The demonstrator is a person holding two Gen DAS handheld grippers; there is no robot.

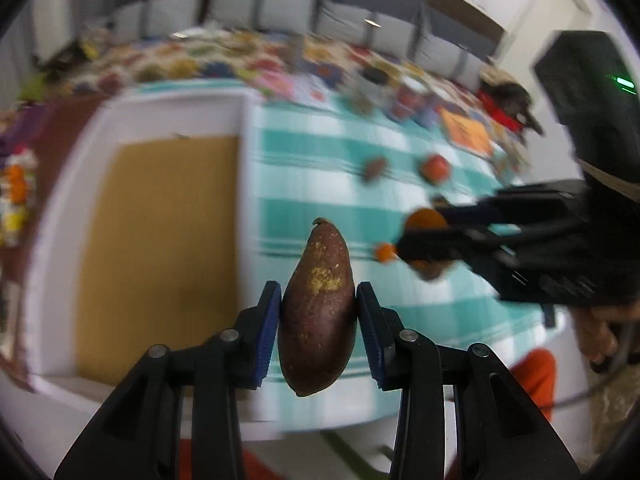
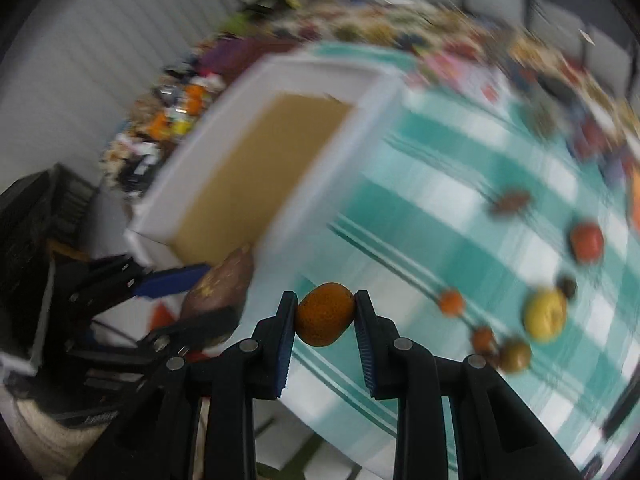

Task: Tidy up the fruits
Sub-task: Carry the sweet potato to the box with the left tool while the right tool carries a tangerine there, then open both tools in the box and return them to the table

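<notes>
Carrying: left gripper point(image 1: 318, 320) is clamped on a long brown fruit point(image 1: 318, 312); right gripper point(image 2: 325, 320) is clamped on a small orange fruit point(image 2: 325, 314); both fruits hang in the air, just beside the white tray point(image 1: 248, 200).
Risk, long fruit: only its middle is pinched, so a fast swing toward the tray could twist it loose.
Risk, crowding: the grippers sit near each other beside the tray, and could knock together.
Left view only: cardboard tray floor almost face-on, a hand point(image 1: 596, 332) on the right gripper.
Right view only: yellow fruit point(image 2: 546, 314) and several more fruits on the checked desk cloth point(image 2: 420, 184), well apart from the tray.
</notes>
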